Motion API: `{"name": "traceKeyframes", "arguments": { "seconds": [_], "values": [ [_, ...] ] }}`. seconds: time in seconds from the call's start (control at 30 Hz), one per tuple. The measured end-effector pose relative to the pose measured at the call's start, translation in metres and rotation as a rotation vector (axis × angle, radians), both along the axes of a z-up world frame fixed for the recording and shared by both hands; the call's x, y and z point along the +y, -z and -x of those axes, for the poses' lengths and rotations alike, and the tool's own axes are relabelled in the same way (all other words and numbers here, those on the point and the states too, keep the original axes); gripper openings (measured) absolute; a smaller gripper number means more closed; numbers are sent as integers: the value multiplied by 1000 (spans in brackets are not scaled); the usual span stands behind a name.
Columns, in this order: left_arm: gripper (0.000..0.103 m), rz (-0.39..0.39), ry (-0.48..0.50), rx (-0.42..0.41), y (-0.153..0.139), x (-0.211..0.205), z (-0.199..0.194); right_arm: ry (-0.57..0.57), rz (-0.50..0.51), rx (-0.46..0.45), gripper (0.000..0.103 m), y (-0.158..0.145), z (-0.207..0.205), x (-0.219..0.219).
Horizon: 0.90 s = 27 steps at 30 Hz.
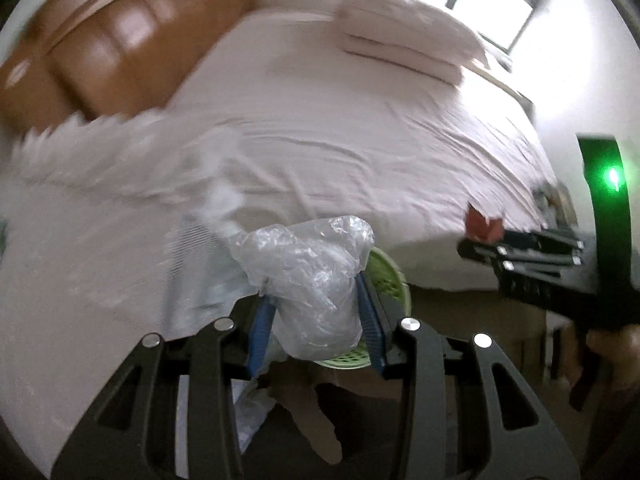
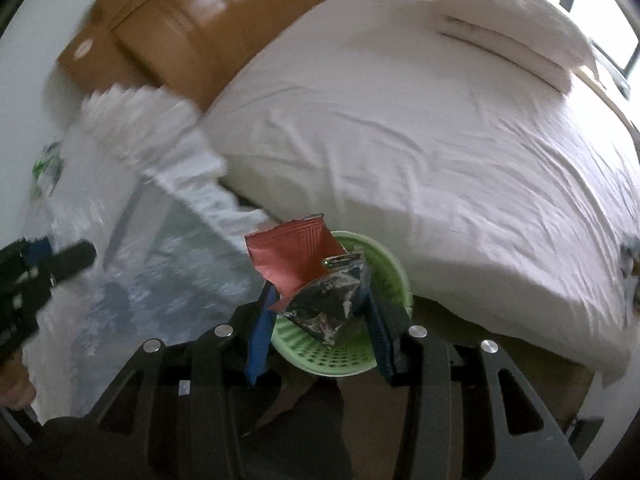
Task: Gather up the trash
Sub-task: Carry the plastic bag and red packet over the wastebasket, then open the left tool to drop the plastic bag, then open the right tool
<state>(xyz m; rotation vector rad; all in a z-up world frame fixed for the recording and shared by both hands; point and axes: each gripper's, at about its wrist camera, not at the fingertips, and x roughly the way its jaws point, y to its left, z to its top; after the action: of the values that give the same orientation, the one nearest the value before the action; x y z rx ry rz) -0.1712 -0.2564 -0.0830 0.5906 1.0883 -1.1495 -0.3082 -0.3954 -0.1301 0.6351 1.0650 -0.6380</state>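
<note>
In the left wrist view, the left gripper point(image 1: 316, 300) squeezes a crumpled clear plastic bag point(image 1: 308, 280), and the green basket point(image 1: 390, 280) peeks out right under and behind it, beside the bed point(image 1: 360, 140). In the right wrist view, the right gripper point(image 2: 318, 300) pinches a red and silver snack wrapper point(image 2: 308, 276) straight over the same basket point(image 2: 340, 356), so I think this hand is better placed to drop first.

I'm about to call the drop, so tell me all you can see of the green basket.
The green basket is round, looks like pale green plastic, with slotted, perforated walls. It stands on the floor against the bed's edge, upright, mouth open. The snack wrapper in the right gripper covers much of it; contents unclear.
</note>
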Motion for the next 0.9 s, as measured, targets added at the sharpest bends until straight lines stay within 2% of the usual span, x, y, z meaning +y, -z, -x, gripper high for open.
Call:
{"name": "traceKeyframes", "arguments": {
  "seconds": [0.13, 0.43, 0.47, 0.53, 0.6, 0.67, 0.9],
  "values": [
    [39, -19, 76, -8, 4, -25, 32, 51, 2, -1, 45, 4, 33, -24],
    [39, -21, 109, -10, 8, -49, 53, 89, 5, -16, 45, 8, 72, -51],
    [43, -21, 110, -9, 8, -48, 52, 91, 5, -17, 45, 7, 74, -51],
    [60, -24, 112, -8, 9, -52, 56, 95, 0, -21, 45, 8, 76, -53],
    [83, -13, 106, -27, 7, -52, 58, 95, -6, -27, 45, 9, 78, -54],
    [92, 3, 101, -43, 3, -53, 60, 93, -10, -28, 45, 10, 79, -55],
    [95, 19, 65, -75, -3, -51, 55, 83, -25, -30, 45, 14, 74, -50]
  ]
}}
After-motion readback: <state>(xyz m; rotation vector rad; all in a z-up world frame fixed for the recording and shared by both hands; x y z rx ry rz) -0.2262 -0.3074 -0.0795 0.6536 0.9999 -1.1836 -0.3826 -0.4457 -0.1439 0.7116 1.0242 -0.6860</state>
